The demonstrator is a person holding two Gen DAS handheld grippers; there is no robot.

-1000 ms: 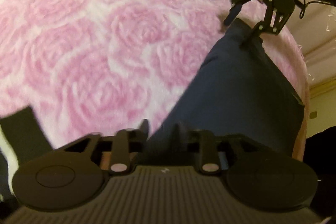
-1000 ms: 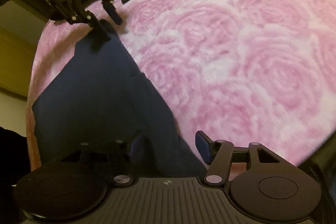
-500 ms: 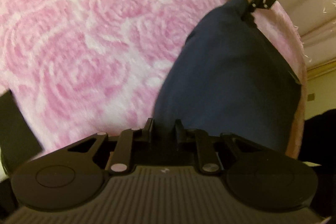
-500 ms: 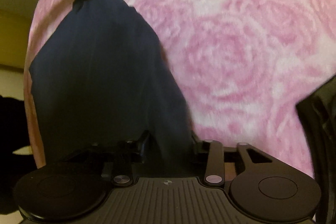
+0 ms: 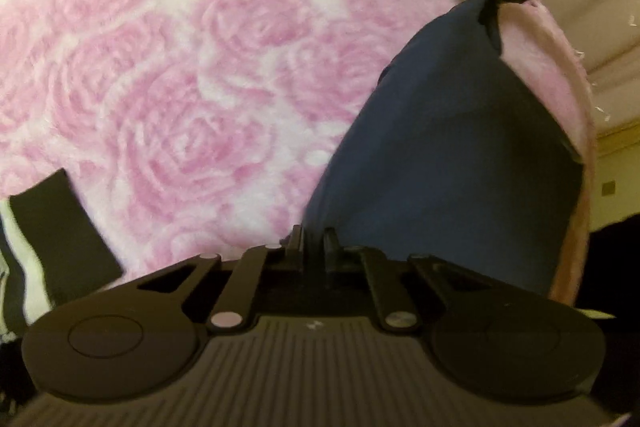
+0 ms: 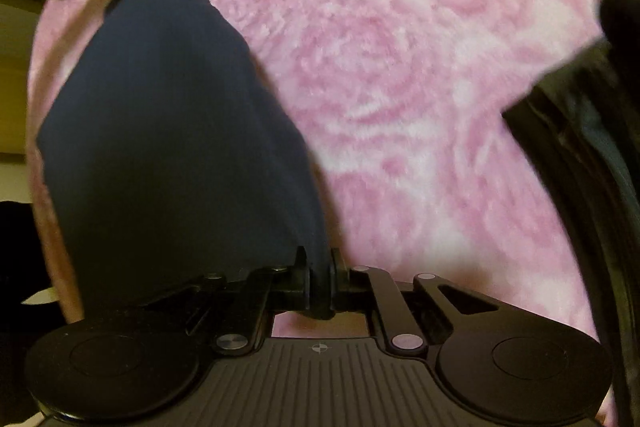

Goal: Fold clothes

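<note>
Lying along the edge of the pink rose blanket (image 5: 168, 75), navy garment (image 5: 448, 163) stretching lengthwise from one gripper to the other. Closing on opposite end corners: left gripper (image 5: 314, 241) and right gripper (image 6: 319, 267), cloth pinched between each narrowing pair of jaws. No containers showing.

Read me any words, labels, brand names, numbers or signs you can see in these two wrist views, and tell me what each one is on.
No readable text anywhere.
Left gripper body: a small pale mark, too small to read.
Right gripper body: a small crosshair circle symbol, no letters.
Navy garment: no label or print showing.
Pink rose blanket: pattern only.
Small plate on the wall: too small and blurred to read.
</note>
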